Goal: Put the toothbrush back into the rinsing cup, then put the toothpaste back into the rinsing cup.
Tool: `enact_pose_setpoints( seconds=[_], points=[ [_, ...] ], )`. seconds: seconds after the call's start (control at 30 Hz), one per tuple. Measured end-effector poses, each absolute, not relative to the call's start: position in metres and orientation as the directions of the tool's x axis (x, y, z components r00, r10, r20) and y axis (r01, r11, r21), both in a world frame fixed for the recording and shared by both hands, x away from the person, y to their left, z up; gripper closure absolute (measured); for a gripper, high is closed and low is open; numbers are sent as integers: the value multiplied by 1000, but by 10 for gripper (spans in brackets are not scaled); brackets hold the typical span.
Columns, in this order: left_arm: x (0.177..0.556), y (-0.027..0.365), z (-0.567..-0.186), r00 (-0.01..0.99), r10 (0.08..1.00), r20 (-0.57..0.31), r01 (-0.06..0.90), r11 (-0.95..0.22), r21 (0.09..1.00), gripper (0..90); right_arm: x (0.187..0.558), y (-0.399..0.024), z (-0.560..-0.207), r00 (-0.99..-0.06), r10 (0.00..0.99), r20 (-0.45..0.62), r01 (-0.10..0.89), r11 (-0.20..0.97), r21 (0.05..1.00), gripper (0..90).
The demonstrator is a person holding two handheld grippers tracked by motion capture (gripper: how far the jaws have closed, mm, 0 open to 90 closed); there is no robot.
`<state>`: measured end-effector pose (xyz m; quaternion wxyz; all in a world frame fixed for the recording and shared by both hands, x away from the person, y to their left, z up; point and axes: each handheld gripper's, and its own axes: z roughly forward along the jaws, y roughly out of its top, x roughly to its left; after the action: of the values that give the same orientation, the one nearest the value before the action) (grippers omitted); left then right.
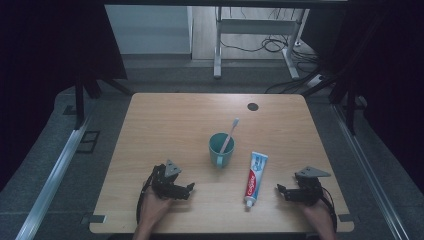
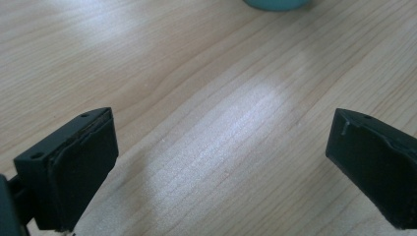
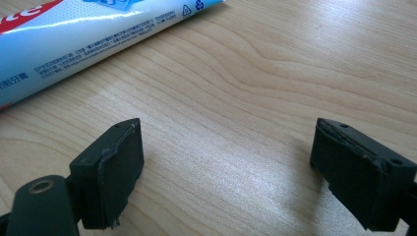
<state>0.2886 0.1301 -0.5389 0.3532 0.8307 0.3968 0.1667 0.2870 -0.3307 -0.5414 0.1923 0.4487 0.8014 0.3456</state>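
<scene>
While both our tongs, left (image 1: 191,187) and right (image 1: 278,189), rest agape and empty on the surface (image 1: 170,120), the toothpaste tube (image 1: 255,177) lies just left of the right tongs; we judge grasping it comes next.

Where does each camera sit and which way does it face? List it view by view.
High view: above the person's edge of the table, looking forward and down; both hands, left gripper, right gripper.
Left gripper view: along its open jaws toward the mug.
Right gripper view: along its open jaws, toothpaste tube ahead.
Shared: the high view also shows the mug and the tube.
</scene>
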Motion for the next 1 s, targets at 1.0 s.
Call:
enact_pose_setpoints(
  seconds=[1.0],
  points=[
    [294, 126, -545, 634, 773, -28, 590, -459, 664, 1, 283, -324, -525, -559, 827, 60, 600, 352, 718, 191]
  ],
)
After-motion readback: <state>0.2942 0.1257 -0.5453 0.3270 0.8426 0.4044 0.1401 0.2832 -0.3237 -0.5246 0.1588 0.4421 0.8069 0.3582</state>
